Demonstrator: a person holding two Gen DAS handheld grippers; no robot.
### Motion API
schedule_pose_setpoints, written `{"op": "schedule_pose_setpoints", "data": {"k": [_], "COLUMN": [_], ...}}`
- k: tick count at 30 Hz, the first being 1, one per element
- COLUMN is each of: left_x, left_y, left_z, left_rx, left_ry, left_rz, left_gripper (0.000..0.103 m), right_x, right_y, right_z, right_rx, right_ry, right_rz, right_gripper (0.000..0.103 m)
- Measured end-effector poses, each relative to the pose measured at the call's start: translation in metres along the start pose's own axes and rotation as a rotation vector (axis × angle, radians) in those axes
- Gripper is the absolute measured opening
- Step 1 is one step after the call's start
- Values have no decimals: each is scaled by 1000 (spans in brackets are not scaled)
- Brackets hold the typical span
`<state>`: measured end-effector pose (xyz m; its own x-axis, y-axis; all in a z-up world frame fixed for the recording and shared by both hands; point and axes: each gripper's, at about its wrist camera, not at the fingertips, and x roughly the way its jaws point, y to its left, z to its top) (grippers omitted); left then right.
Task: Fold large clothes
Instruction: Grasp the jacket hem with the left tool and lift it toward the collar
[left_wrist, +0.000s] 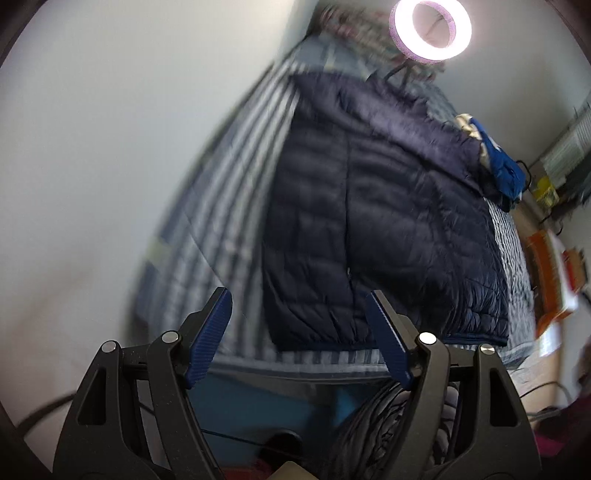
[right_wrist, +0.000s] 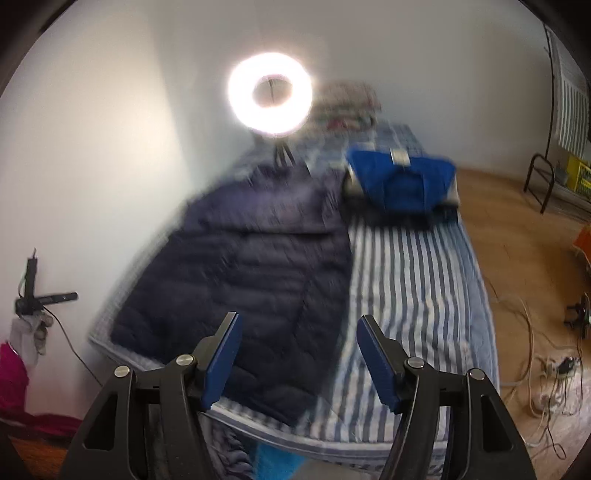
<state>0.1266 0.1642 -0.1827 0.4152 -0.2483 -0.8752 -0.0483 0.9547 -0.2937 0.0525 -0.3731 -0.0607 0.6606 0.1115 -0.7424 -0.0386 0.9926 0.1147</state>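
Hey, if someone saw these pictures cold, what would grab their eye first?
Probably the glowing ring light at the far end of the striped bed. Next, the navy puffer jacket spread flat beside the wall, with a folded blue garment lying beyond it.

Bed (right_wrist: 417, 295) with a blue-and-white striped cover is standing along the white wall. Dark navy puffer jacket (right_wrist: 240, 280) is lying flat on its wall side. Folded bright blue garment (right_wrist: 402, 184) is sitting further up, ring light (right_wrist: 269, 96) standing beyond.
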Motion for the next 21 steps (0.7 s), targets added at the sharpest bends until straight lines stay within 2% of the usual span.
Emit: {"op": "schedule_pose_setpoints", "data": {"k": [4,8,12,16,21], "left_x": [50,72,84,88,88], "left_y": [20,36,43,50,52], "left_z": [-13,-20,-21,-22,-21], "left_rx": [-72,-153,-209,-266,-265], "left_ry": [87,113,131,129,128], "left_rz": [25,0,-41,-95,-119], "left_gripper": [77,77,77,77,77], "right_x": [51,86,115,139,164], "right_y": [-26,-41,-51,-55,-53], "right_z": [-35,-62,-78,-91,-105], "right_rx": [103,161,202,253,304], "right_ry": [116,176,232,280,326], "right_rz": [47,38,45,97,154], "right_gripper": [67,68,68,68,68]}}
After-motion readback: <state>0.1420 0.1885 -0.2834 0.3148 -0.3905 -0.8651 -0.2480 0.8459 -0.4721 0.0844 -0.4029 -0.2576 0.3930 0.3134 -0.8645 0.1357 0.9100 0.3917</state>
